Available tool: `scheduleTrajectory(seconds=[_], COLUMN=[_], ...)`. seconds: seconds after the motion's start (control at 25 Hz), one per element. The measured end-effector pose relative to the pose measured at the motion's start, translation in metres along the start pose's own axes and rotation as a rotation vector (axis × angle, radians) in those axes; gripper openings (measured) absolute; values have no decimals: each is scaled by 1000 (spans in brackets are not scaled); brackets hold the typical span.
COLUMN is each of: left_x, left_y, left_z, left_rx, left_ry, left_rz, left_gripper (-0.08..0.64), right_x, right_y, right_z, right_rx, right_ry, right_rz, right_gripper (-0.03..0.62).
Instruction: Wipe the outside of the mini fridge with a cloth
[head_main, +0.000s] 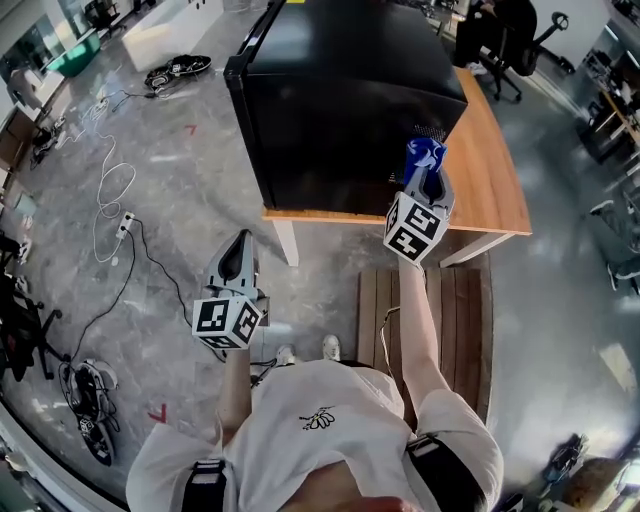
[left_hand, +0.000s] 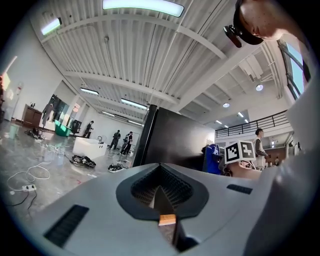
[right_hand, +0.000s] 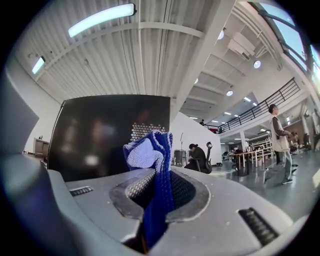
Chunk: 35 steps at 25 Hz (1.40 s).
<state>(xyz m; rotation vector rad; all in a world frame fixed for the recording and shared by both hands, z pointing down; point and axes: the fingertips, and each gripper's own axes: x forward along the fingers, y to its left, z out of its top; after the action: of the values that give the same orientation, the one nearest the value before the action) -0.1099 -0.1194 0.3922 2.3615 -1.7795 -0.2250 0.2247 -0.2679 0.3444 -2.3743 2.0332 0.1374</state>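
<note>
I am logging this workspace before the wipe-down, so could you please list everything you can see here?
mini fridge: one, black, on the table
table: one, wooden top, white legs, ahead of the person
cloth: one, blue, by the fridge's near face
slatted platform: one, brown wood, on the floor beside the table
cables: several, white and black, on the floor at left
office chair: one, black, beyond the table
bystanders: several, in the background
left gripper: grey, shut, empty, held low
right gripper: grey, shut on the cloth, raised to the fridge
</note>
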Motion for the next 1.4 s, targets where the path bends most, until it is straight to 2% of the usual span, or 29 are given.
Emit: scheduleTrajectory(seconds=[0.32,0.6,0.84,1.08,1.4], left_x=[4,2,-3,-12,-43], left_y=[-22,-15,-10,-1,23], left_z=[1,2,6,9,17], left_rx=[19,12,-11,-16,28], left_ry=[-10,-18,-29,-44,-62], left_rz=[-23,-2,4,19,38], left_gripper=[5,5,5,5,5], right_x=[0,5,-17,-54,-69], right_y=[-28,-40,-39,10,126], right_z=[-4,-10,1,16,20], right_rx=[-17,-6,15,70,102], right_ry=[2,15,-23,-46,-37], right_rz=[-21,-53,-56,71,279], right_gripper=[61,61,61,61,61])
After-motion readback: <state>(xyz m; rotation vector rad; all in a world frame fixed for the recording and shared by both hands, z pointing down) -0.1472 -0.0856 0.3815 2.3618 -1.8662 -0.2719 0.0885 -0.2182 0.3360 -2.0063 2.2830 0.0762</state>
